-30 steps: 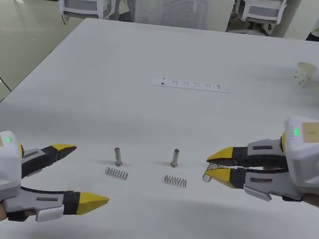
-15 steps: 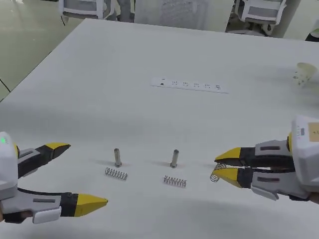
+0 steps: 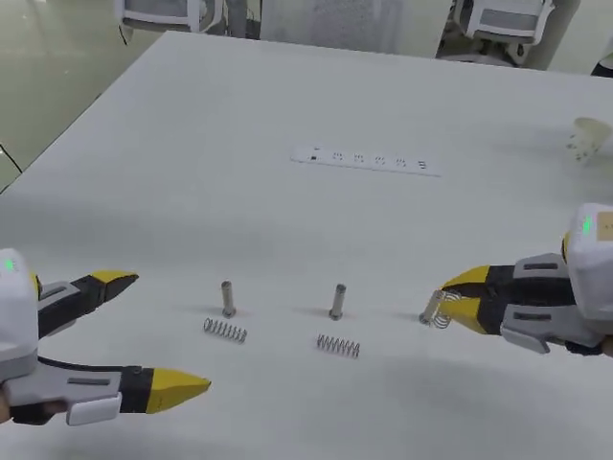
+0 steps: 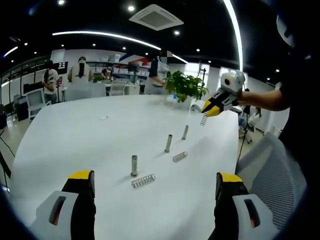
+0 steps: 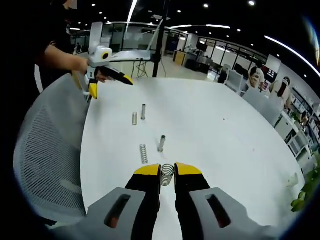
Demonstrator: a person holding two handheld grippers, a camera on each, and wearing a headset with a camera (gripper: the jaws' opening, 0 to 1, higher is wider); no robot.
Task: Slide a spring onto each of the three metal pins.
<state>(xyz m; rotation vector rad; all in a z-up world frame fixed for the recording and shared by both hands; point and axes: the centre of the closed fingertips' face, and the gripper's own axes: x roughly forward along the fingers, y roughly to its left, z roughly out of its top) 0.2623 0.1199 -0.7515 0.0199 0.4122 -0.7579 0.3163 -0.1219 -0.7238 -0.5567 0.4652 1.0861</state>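
1. Right gripper (image 3: 448,299) has moved to the right since a second ago, carrying its spring (image 3: 438,310) with it. The two pins in the middle of the table have not moved.
2. Right gripper's jaws are narrow, pinching the spring at their yellow tips. The right gripper view shows the coil end-on between them.
3. Left gripper (image 3: 153,333) is near left above the white table (image 3: 287,220). Its jaws are wide apart with nothing between them.
4. Left pin (image 3: 227,298) and middle pin (image 3: 337,301) stand upright and bare.
5. Right pin (image 4: 185,132) is upright in the left gripper view, with the held spring up off the table just beyond it. Cannot tell whether they touch.
6. Second spring (image 3: 224,331) lies flat on the table just near of the left pin. Third spring (image 3: 337,346) lies flat just near of the middle pin. Neither touches its pin.
7. Power strip (image 3: 365,161) lies far centre. Paper cup (image 3: 586,142) is far right.
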